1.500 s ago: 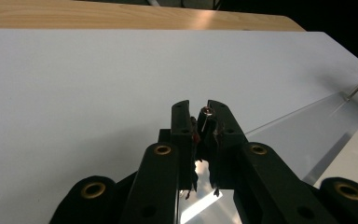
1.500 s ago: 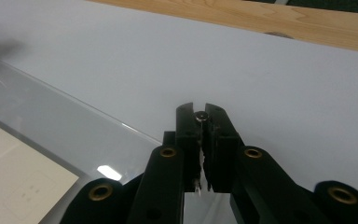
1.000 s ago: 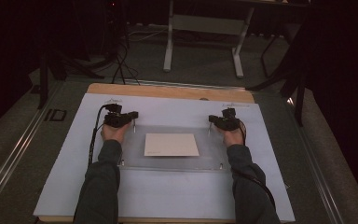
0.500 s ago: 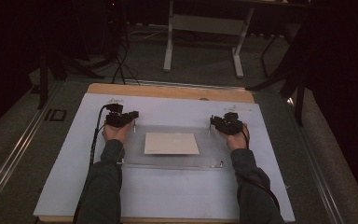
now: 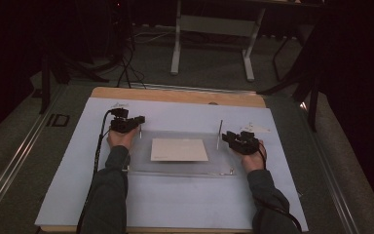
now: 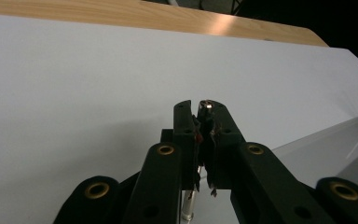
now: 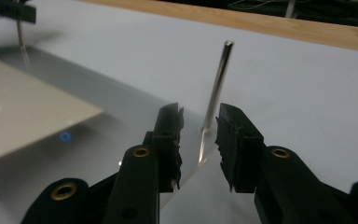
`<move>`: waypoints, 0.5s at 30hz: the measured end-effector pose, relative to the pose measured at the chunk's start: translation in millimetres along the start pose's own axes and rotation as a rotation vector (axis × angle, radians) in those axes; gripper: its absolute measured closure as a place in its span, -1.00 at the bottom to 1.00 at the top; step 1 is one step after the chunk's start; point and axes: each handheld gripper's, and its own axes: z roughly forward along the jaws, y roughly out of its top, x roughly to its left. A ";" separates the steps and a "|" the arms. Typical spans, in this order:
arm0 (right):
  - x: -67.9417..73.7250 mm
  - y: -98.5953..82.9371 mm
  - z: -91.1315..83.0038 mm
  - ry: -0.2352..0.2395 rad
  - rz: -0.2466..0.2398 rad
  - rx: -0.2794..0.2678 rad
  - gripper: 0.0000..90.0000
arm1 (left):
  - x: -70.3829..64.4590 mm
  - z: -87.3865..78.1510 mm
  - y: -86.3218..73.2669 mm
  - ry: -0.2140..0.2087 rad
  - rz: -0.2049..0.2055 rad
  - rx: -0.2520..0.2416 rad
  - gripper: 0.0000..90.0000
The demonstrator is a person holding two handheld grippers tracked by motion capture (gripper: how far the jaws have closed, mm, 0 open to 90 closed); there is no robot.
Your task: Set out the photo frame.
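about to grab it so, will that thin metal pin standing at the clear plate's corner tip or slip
The metal pin looks thin, smooth and shiny, so probably slippery between the right gripper fingers. It stands slightly tilted on the clear plate, so a sideways nudge may tip it. Probably stiff and light.

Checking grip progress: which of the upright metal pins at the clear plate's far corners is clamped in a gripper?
The thin metal pin at the far-left corner: the left gripper is shut on it. The far-right pin stands free beyond the open right gripper.

Room dim, surroundings near black; white table cover (image 5: 185, 204) lit evenly from above, shadows soft. Warm glare patch on wooden table edge (image 6: 223, 25). High view grainy. Right gripper view: jaws sharp, background card (image 7: 23, 107) blurred.
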 end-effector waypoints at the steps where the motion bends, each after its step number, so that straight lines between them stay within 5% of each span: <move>1: 1.9 -1.6 -1.4 0.002 -0.009 0.004 0.54 | 0.0 0.0 0.1 0.000 0.000 0.001 0.88; 15: 14.0 -11.7 -29.8 -0.018 -0.066 0.004 0.53 | 0.6 0.6 1.0 -0.004 -0.010 0.008 0.87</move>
